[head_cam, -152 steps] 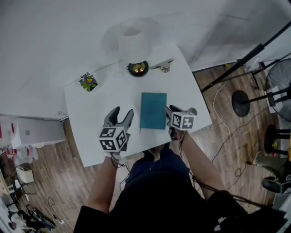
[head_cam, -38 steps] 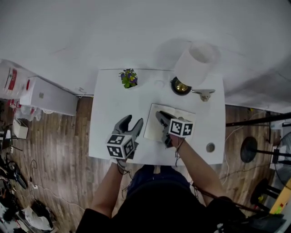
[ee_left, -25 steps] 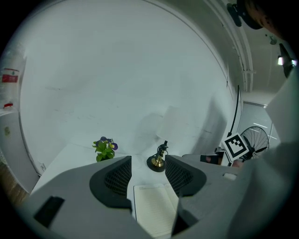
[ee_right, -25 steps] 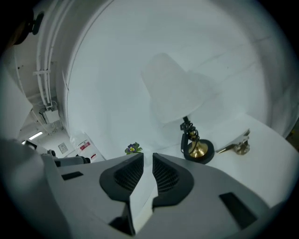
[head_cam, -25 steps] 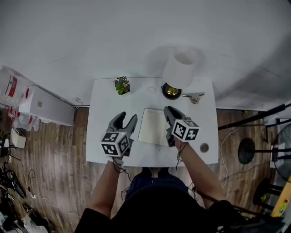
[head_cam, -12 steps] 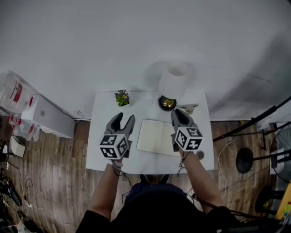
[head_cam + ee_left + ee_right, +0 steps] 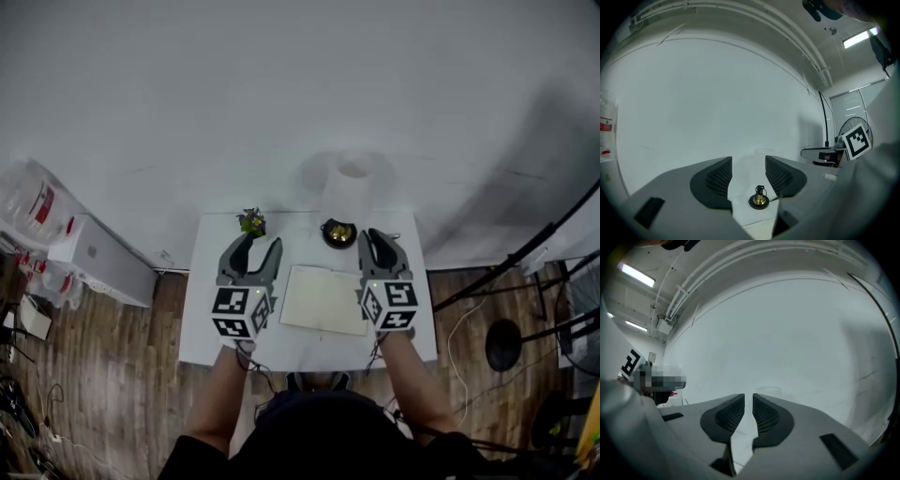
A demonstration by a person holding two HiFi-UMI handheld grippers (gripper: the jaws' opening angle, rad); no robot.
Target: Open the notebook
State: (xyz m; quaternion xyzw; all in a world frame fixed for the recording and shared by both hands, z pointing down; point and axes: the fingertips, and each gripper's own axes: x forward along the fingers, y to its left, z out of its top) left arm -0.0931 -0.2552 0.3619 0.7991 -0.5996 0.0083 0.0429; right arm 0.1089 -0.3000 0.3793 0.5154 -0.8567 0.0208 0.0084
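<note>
The notebook [image 7: 323, 300] lies open on the white table [image 7: 214, 339], its pale pages facing up between my two grippers. My left gripper [image 7: 253, 246] hovers over the table left of the notebook. In the left gripper view, the left gripper [image 7: 748, 165] is open, with only the lamp's base [image 7: 759, 200] showing through the gap. My right gripper [image 7: 380, 238] hangs over the notebook's right edge. Seen in its own view, the right gripper [image 7: 748, 401] has just been closing to a narrow slit, nothing between the jaws.
A white lamp [image 7: 352, 183] with a dark and gold base [image 7: 337, 232] stands at the table's far edge, and a small potted plant [image 7: 249, 221] at its far left corner. A white box [image 7: 103, 262] sits on the wooden floor at left, a black stand [image 7: 525, 253] at right.
The teal cover went over and the notebook now lies open. Both grippers have risen off the table, the right one leaving the pages and moving to the right.
</note>
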